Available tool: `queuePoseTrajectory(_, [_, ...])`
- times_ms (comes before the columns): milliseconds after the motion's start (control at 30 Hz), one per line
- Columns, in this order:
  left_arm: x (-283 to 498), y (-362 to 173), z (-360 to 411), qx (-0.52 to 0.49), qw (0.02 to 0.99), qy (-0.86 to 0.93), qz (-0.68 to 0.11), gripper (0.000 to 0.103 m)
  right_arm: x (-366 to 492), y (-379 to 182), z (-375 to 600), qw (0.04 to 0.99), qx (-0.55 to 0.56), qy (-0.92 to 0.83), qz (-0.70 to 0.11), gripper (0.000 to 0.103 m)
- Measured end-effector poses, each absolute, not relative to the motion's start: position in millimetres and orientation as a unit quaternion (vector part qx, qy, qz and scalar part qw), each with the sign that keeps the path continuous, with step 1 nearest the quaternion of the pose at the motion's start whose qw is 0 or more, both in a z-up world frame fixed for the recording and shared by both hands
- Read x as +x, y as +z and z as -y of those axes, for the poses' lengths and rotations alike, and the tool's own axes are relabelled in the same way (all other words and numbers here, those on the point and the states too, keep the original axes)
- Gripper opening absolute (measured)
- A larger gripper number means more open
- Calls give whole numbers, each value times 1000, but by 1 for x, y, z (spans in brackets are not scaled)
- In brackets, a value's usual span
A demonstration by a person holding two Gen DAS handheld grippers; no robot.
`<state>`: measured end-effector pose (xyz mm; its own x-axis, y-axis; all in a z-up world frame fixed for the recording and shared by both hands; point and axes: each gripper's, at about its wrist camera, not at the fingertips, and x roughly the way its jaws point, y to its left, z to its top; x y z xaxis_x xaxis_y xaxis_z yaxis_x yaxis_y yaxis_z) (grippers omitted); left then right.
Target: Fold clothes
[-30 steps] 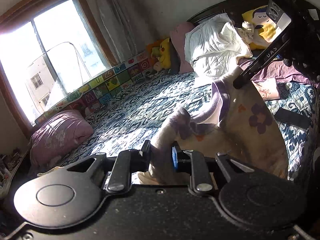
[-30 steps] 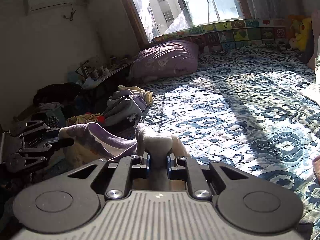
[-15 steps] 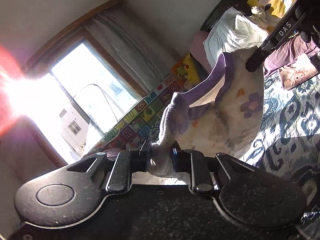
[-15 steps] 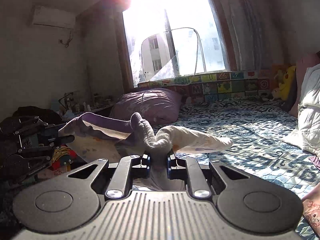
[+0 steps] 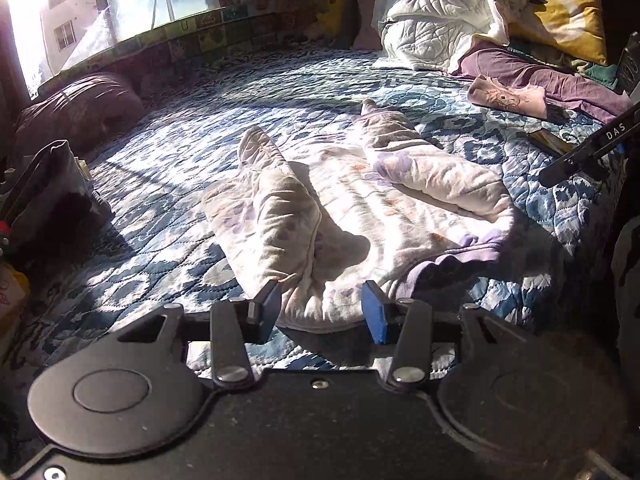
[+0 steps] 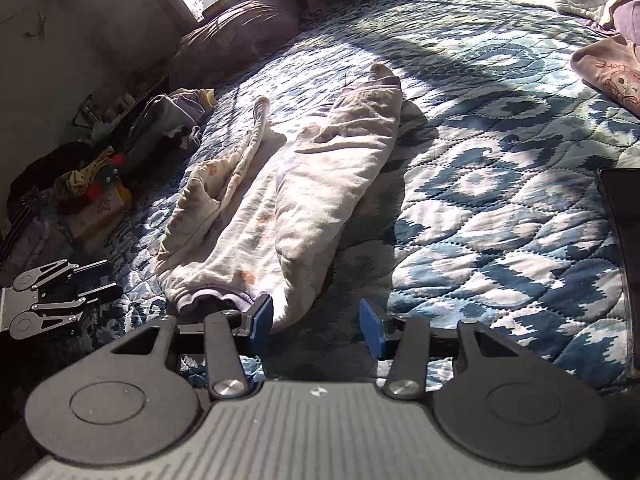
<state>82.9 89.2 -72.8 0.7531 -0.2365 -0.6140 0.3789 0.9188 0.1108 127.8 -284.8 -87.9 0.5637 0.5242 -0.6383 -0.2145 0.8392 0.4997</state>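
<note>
On blue quilt (image 5: pixel 168 152) | floral top (image 5: pixel 360 208) flat, long axis running away from both tongs; left gripper (image 5: pixel 322 312) spread at hem; right gripper (image 6: pixel 316 320) spread, empty, equally near

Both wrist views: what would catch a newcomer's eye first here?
The cream floral garment with purple trim, spread across the blue patterned quilt in hard sunlight, its two sleeves pointing away towards the window. Next, both grippers: the left gripper and the right gripper sit at its near edge with jaws open, holding nothing. Behind, a white quilted blanket and a yellow cartoon pillow pile at the head of the bed.
</note>
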Motion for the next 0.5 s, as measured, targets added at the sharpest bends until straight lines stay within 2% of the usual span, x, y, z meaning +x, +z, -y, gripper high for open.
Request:
queuePoseTrajectory(233, [121, -83, -115, -63, 930, -108, -346, 45, 168, -103, 275, 863, 252, 177, -402, 58])
queuePoseTrajectory(500, [185, -118, -173, -258, 891, -64, -368, 45, 232, -137, 281, 840, 347, 130, -395, 61])
